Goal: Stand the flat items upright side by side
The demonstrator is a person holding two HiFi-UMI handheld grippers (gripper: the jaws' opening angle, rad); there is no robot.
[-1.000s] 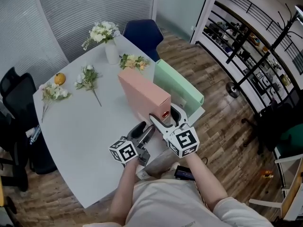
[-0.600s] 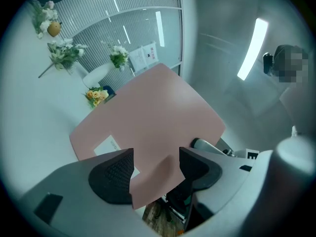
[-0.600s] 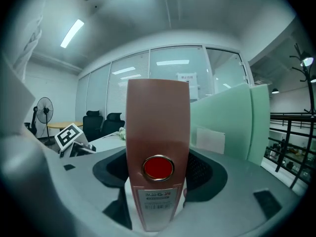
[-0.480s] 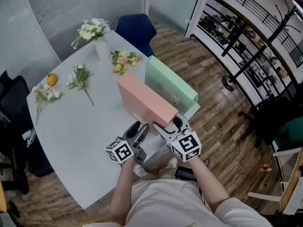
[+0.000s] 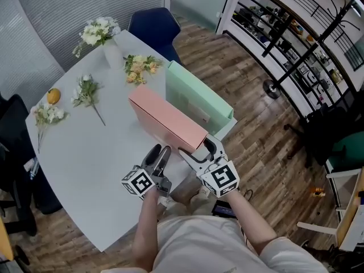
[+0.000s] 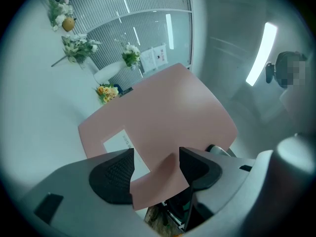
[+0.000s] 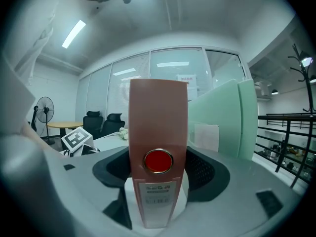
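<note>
Hardly anything has shifted in the last second: both binders stand where they stood, and only my head view has drifted. On the bench point(image 5: 85, 152) the green binder point(image 5: 196, 98) stands upright close to the far-right edge. I judge a sideways shove could send it over onto the floor. The pink binder point(image 5: 165, 121) stands just beside it, roughly parallel. Its near end is close to the bench edge too, so letting go before it is settled could let it topple. The right hand-held gripper point(image 5: 197, 148) is clamped across its spine. The left hand-held gripper point(image 5: 158, 155) has its jaws narrowly apart, with the cover's lower corner showing in the gap, apparently steadying rather than pinching. The spine carries a red disc point(image 7: 158, 161) over a paper label point(image 7: 156, 194). The cover bears a white label point(image 6: 121, 144). I can read neither label.
</note>
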